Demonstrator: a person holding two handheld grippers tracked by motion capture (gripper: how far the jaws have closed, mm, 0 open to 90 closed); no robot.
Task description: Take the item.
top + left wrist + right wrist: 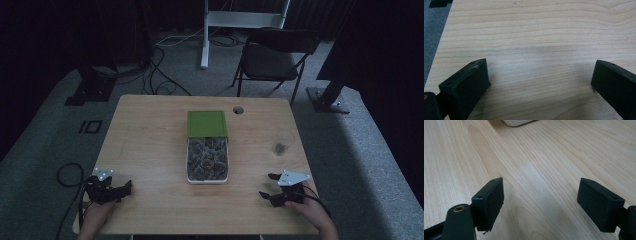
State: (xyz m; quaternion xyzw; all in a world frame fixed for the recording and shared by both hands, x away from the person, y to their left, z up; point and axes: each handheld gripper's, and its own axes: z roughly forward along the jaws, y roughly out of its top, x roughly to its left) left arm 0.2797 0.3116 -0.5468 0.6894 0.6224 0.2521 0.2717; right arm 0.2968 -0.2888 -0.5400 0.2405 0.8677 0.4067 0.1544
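Observation:
A white tray (189, 165) full of small dark packets lies at the middle of the wooden table (150, 145). Its green lid (206, 123) rests against the far end of the tray. My left gripper (128, 189) sits near the table's front left corner, held by a hand, jaws wide apart over bare wood (539, 70). My right gripper (267, 185) is at the front right, also open with nothing between its jaws (540, 192). A corner of the white tray (517, 122) shows at the top of the right gripper view.
A small clear item (280, 148) lies on the table right of the tray. A round cable hole (238, 110) is near the far edge. A black folding chair (272, 60) and a white stand (205, 35) are behind the table; cables lie on the floor.

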